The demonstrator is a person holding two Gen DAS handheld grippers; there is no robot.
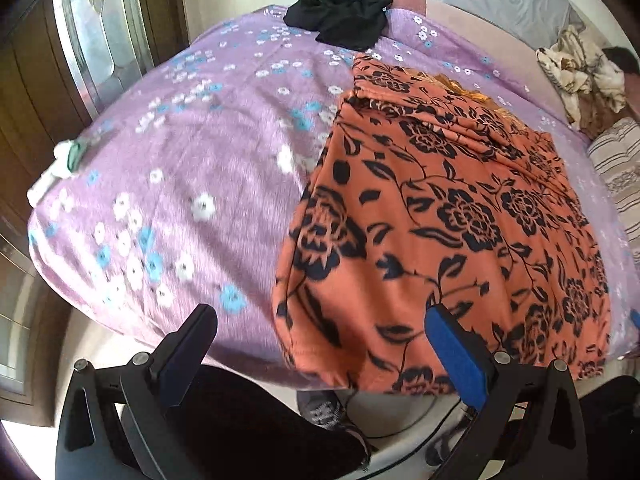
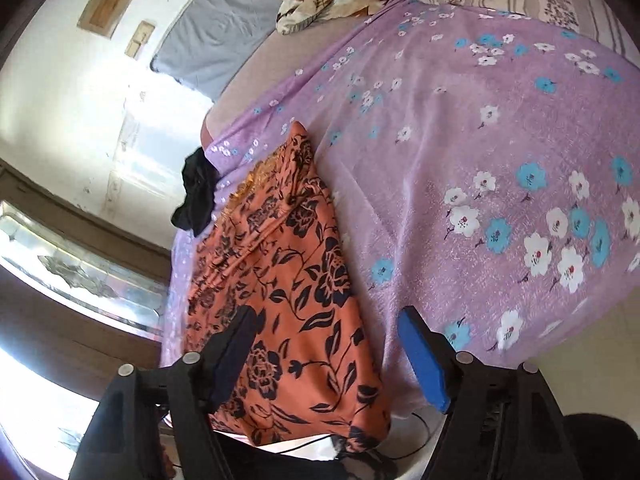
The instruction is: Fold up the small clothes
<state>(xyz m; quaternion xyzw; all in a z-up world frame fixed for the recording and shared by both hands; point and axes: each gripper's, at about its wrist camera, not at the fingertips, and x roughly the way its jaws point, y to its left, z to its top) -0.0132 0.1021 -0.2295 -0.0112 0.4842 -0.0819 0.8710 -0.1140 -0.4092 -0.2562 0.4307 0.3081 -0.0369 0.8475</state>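
An orange garment with a black flower print (image 1: 440, 220) lies spread on the purple floral bedspread (image 1: 192, 152), its near edge hanging over the front of the bed. It also shows in the right wrist view (image 2: 288, 280). My left gripper (image 1: 320, 316) is open and empty, just in front of the garment's near left corner. My right gripper (image 2: 328, 320) is open and empty, its jaws either side of the garment's near right edge, not touching that I can tell. A black garment (image 1: 344, 16) lies bunched at the bed's far edge.
A crumpled cream and brown blanket (image 1: 580, 72) and a striped pillow (image 1: 620, 168) lie at the head of the bed. A small white and green object (image 1: 60, 164) sits at the left edge. A grey mattress (image 2: 220, 32) leans on the wall. Cables and shoes lie on the floor below.
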